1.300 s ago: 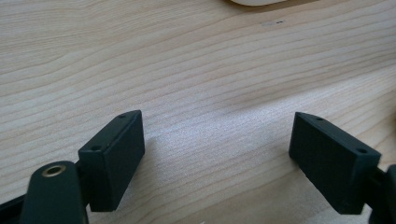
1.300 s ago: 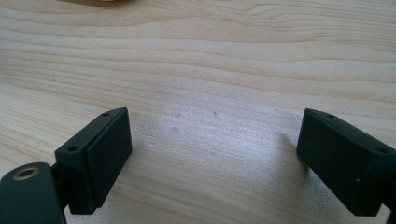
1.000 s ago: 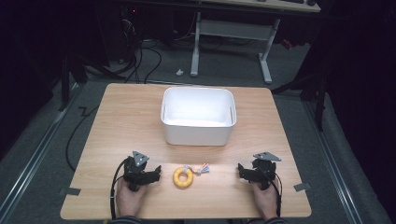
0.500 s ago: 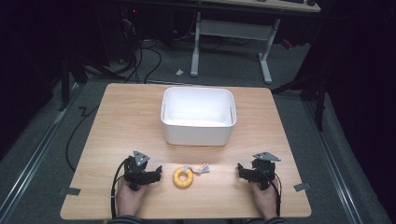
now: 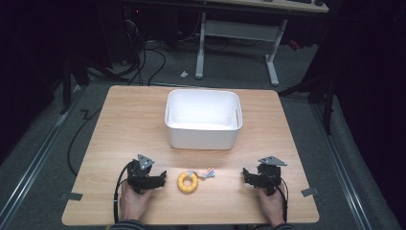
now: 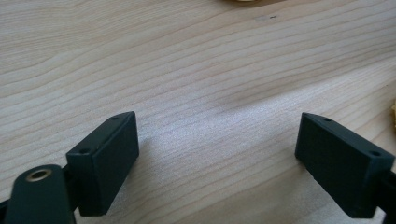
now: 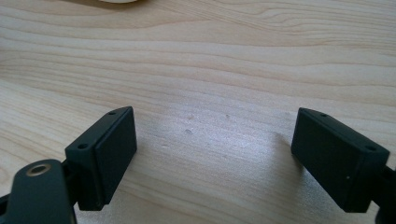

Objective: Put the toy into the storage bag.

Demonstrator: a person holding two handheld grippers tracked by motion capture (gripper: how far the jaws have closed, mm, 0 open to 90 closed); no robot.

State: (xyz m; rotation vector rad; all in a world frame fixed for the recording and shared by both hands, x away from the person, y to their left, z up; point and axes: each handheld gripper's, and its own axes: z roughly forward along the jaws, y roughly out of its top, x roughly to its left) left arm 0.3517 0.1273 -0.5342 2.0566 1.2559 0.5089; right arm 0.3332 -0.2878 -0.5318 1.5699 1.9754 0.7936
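Ring toy [image 5: 187, 182]: lower centre of the high view, between both tongs.
Nearer: left tongs [image 5: 160, 178], just beside it.
Right tongs [image 5: 245, 175]: farther off.
Both: spread, empty.
Tail: short, points upper right.

No text, label, brand, number or sign can be read anywhere — not on the white bin [image 5: 202, 120], not on the yellow ring [image 5: 187, 182]. The wooden surface [image 5: 124, 124] carries only grain — no markings.

Nothing has shifted since the earlier pictures: both hand-held grippers, left [image 5: 160, 178] and right [image 5: 246, 175], rest where they were.
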